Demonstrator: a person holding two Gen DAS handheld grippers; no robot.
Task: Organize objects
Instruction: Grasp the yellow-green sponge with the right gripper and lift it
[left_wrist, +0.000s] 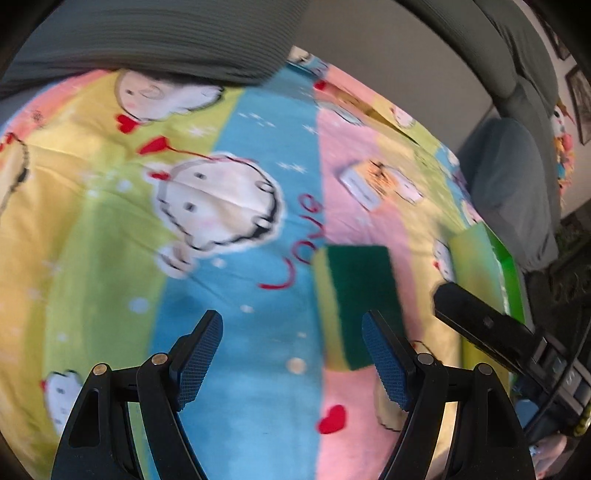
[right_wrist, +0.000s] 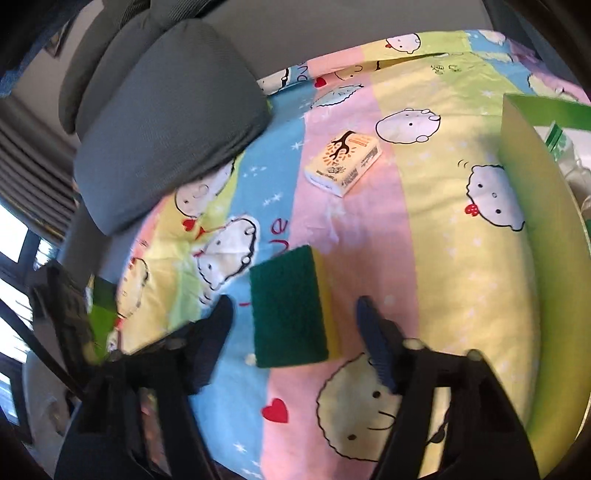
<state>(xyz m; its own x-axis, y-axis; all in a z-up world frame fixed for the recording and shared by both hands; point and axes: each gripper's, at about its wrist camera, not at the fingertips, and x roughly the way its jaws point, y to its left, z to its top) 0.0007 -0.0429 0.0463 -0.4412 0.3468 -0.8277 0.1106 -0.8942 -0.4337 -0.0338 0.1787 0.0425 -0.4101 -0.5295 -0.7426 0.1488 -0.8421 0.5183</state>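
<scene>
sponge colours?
Sponge: dark green scouring top, yellow foam underneath. Clearest in the right wrist view.

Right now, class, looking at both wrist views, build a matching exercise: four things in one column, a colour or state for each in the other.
Things:
1. sponge
2. small box
3. cushion
4. right gripper

Descriptions:
A. grey, at the sheet's edge
B. open, empty
C. dark green top, yellow side
D. cream with a black tree print

Pairs: 1-C, 2-D, 3-A, 4-B
</scene>
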